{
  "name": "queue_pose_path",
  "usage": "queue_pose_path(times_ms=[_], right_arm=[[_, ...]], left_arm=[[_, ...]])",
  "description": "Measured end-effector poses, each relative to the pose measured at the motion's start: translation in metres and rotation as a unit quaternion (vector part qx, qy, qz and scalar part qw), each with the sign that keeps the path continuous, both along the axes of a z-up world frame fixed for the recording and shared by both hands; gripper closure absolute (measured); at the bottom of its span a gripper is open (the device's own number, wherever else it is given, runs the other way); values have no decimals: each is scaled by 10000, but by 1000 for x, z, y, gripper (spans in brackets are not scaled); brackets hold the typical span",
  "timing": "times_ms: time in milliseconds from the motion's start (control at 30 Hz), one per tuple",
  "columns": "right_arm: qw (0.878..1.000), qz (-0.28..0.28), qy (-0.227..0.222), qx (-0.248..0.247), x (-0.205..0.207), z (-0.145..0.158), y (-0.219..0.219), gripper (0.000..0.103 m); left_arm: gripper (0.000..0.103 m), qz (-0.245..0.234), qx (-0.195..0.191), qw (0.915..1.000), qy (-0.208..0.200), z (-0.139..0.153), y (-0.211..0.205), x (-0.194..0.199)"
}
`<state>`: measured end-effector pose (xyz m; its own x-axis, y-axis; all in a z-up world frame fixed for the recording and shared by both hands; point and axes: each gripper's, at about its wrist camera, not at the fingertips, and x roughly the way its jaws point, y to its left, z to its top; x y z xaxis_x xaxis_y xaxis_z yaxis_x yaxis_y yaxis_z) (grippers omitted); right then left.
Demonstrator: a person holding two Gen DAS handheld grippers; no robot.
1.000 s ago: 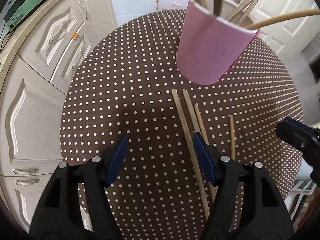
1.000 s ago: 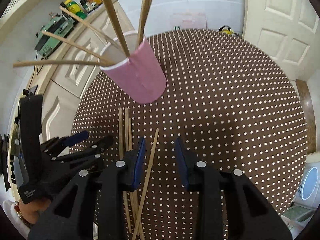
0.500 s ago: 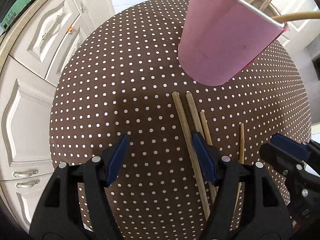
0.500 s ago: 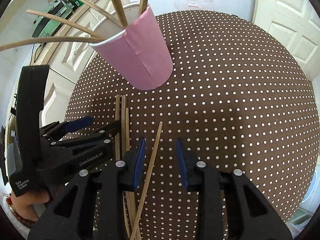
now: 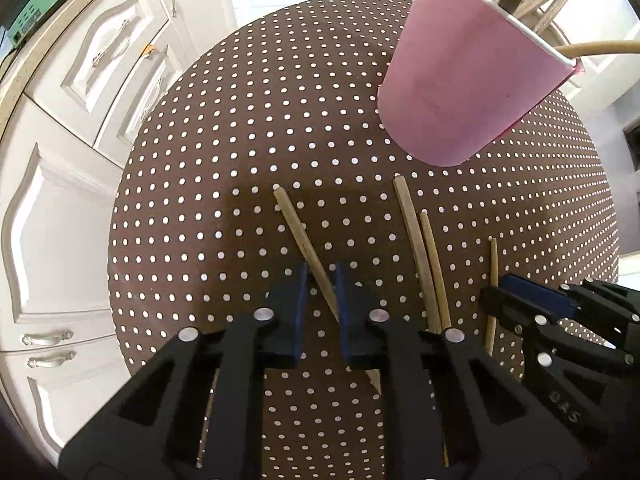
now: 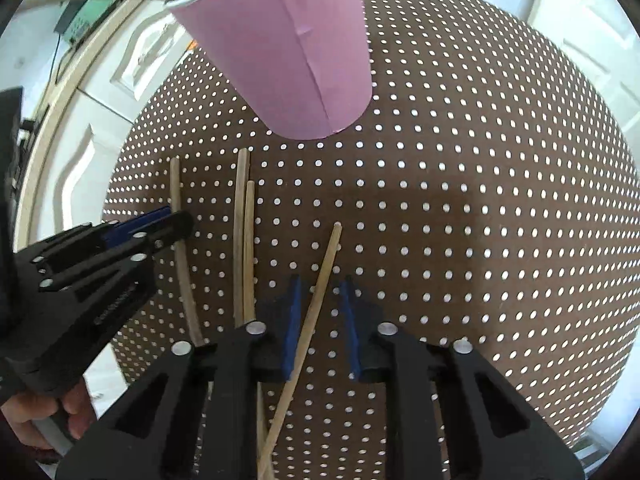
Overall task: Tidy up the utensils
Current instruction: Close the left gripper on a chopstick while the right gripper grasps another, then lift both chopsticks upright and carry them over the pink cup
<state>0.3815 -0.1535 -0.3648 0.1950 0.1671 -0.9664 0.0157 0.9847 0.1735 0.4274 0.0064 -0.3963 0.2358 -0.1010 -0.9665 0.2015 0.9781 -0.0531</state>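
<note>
The left tongs (image 5: pixel 320 292) are pointed steeply down at the dotted brown desk (image 5: pixel 220 160), and their jaws are closing. The leftmost wooden stick (image 5: pixel 296 224) is caught between them: it crosses the narrow gap slantwise and appears to be touched by both blue pads, so it is judged to be gripped.

The right tongs (image 6: pixel 320 304) are also closing. The rightmost stick (image 6: pixel 330 256) lies between their jaws, but a little free space is seen on each side of it, so it is not yet pressed.

Each stick is found directly under its own tongs, and neither hand needs to cross over the other. The long axis of both sticks runs away from the tongs toward the pink cup (image 5: pixel 460 92). The left stick leans to the left at its far end, and the right stick a little to the right. The cup stands just beyond the far ends of the sticks, and several sticks (image 5: pixel 592 46) are already held in it.

Two more sticks (image 5: pixel 420 248) are left lying side by side on the desk between the two pairs of tongs.

It is judged that each stick must be raised and turned upright before it can be brought over the cup rim.

No print is seen on the cup. Some raised lettering is present on the bodies of the tongs, but it cannot be read.
</note>
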Motion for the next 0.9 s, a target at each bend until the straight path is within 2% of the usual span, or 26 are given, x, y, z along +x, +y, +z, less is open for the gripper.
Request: queue_pose_path(times_ms=[33,133,333,467,700,900], right_arm=[[10000,39,-1,-72,1,-1,1,95],[9998,147,-5,-156,4,-2,3,98],[9999,128,2,-46,5,-4,3,99],[9998,52,-145,102,2,9,-5,99],[9965,-170,-738,340,-9,59,-25,99],[9902,-302,-1292,431,-23,104,-36,99]], left_arm=[[92,25,-33,10000,10,0,2,0],[97,83,-164,9998,49,2,3,-6],[97,-3,-317,9995,-25,13,3,-13],[97,-79,-458,9988,-132,27,5,-20],[97,-188,-789,9958,-421,63,10,-33],[97,-377,-1038,9903,-844,106,14,-46]])
